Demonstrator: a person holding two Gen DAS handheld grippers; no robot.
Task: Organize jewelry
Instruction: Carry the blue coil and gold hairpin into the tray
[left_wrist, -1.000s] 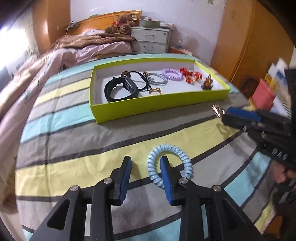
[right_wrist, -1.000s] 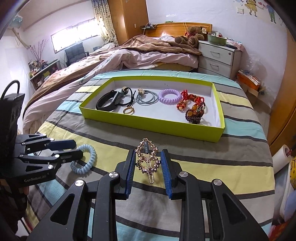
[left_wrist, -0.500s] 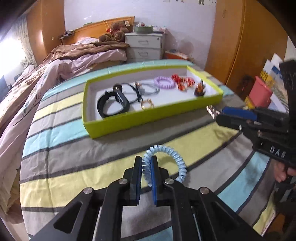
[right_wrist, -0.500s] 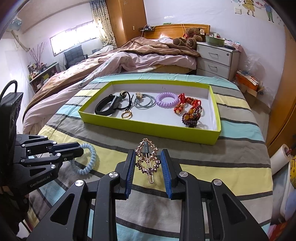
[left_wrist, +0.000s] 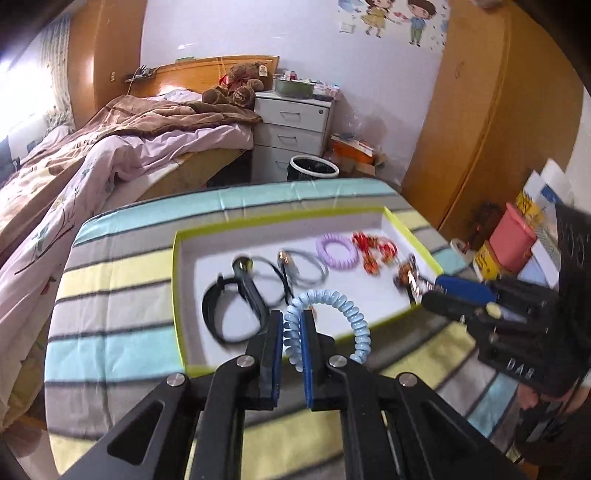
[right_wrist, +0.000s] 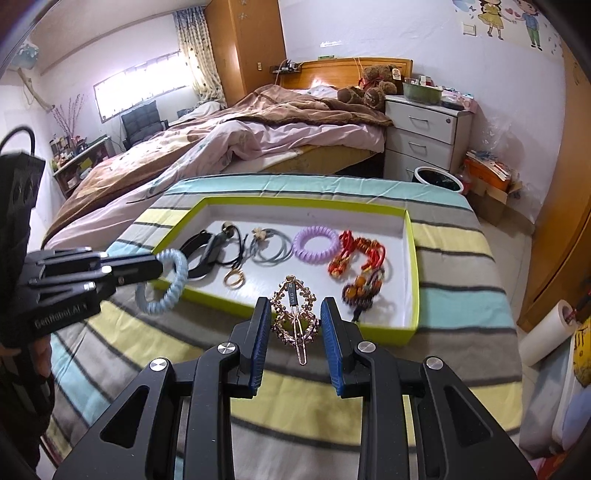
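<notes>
My left gripper (left_wrist: 291, 325) is shut on a light blue coil hair tie (left_wrist: 343, 314) and holds it in the air above the near edge of the lime-green tray (left_wrist: 179, 295). It also shows in the right wrist view (right_wrist: 168, 282). My right gripper (right_wrist: 293, 317) is shut on a gold jewelled hair clip (right_wrist: 295, 314), lifted over the tray's near wall (right_wrist: 413, 284). In the tray lie a black band (right_wrist: 201, 254), a gold ring (right_wrist: 234, 278), grey hair ties (right_wrist: 271, 245), a purple coil tie (right_wrist: 316, 243), red cords (right_wrist: 354, 253) and a beaded piece (right_wrist: 364, 291).
The tray sits on a striped bedspread (right_wrist: 461, 258). A larger bed with pink and brown quilts (right_wrist: 258, 136) lies behind. A white drawer unit (right_wrist: 424, 136) and a bin (right_wrist: 437, 179) stand at the back right. A wooden wardrobe (left_wrist: 491, 122) is on the right.
My left gripper closed on the blue coil tie and lifted it off the bedspread toward the tray. My right gripper rose with the hair clip and moved forward over the tray's near wall.
</notes>
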